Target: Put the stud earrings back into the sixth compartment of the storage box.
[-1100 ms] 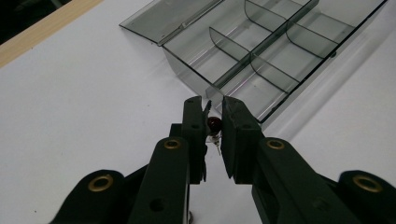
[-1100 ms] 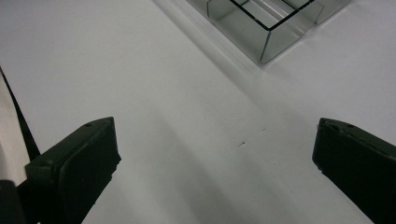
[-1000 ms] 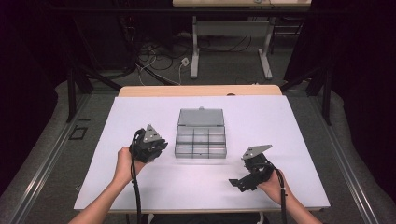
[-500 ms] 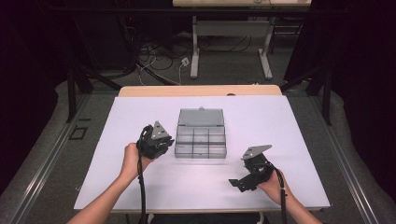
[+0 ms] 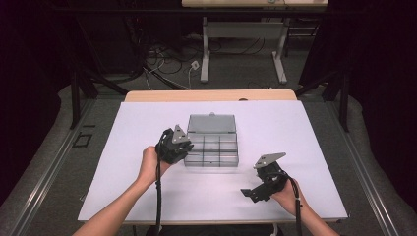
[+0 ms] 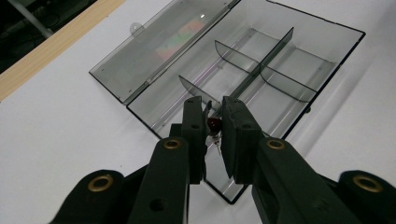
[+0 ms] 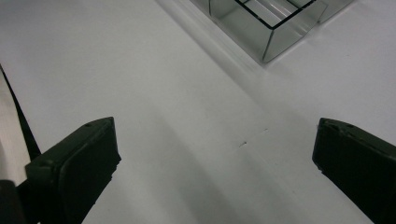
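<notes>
A clear smoky plastic compartment box point(image 5: 219, 148) lies in the middle of the white table with its lid point(image 5: 211, 124) folded back flat. My left gripper point(image 5: 185, 148) is at the box's left edge, over its near-left compartments. In the left gripper view, that gripper point(image 6: 214, 112) is shut on a small dark red piece with thin metal legs point(image 6: 214, 124), held just above the box point(image 6: 289, 70). My right gripper point(image 5: 252, 192) rests low at the front right, apart from the box. Its jaws point(image 7: 215, 140) stand wide open over bare table.
The white table top point(image 5: 147, 191) ends in a wooden strip point(image 5: 211, 95) at the far edge. A corner of the box point(image 7: 266, 28) lies ahead of the right gripper. Desk legs and cables are on the floor beyond the table.
My left gripper has moved right, from open table left of the box up to the box's left edge, still shut on the small red piece. The right gripper has stayed put.
</notes>
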A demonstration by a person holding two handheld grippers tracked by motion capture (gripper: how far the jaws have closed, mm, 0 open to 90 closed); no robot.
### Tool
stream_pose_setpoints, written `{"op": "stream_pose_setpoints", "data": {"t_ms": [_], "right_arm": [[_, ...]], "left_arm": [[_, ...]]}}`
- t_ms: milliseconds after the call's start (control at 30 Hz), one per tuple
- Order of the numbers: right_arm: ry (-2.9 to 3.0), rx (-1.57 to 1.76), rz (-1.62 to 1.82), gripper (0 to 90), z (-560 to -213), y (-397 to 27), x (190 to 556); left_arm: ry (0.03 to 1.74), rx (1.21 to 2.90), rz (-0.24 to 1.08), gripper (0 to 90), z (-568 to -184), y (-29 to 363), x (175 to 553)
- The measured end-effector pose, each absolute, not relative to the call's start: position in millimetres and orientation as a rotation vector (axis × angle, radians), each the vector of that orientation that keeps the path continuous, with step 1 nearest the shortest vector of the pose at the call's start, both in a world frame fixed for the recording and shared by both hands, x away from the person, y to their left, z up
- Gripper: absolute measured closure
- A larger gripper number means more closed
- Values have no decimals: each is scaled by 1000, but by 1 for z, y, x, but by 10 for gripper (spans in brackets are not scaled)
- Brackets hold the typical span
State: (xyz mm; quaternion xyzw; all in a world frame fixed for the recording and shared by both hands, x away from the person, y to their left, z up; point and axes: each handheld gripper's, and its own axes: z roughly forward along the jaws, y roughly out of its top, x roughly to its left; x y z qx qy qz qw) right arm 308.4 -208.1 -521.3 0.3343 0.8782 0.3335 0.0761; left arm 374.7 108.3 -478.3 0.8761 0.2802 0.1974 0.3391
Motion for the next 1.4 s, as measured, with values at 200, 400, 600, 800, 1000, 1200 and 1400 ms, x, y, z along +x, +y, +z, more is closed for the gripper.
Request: {"op": "stream_pose_setpoints", "data": {"t_ms": [200, 400, 600, 800, 1000, 1200, 1400], "right_arm": [[2633, 989, 1001, 3, -522, -209, 309], [2637, 996, 996, 3, -521, -209, 309], [2633, 990, 1000, 3, -522, -209, 309], [2635, 998, 998, 3, -522, -208, 309], [2634, 996, 994, 3, -522, -208, 308], [2638, 989, 993, 3, -522, -208, 308], [2639, 989, 994, 3, -522, -208, 309]], "left_arm": [[724, 2276, 511, 800, -480, 99, 378], [718, 2273, 502, 800, -482, 92, 381], [708, 2278, 495, 800, -485, 85, 383], [702, 2284, 495, 799, -487, 81, 384], [698, 2287, 491, 799, -489, 76, 386], [683, 2291, 491, 799, -492, 68, 388], [663, 2305, 491, 799, -493, 61, 389]]}}
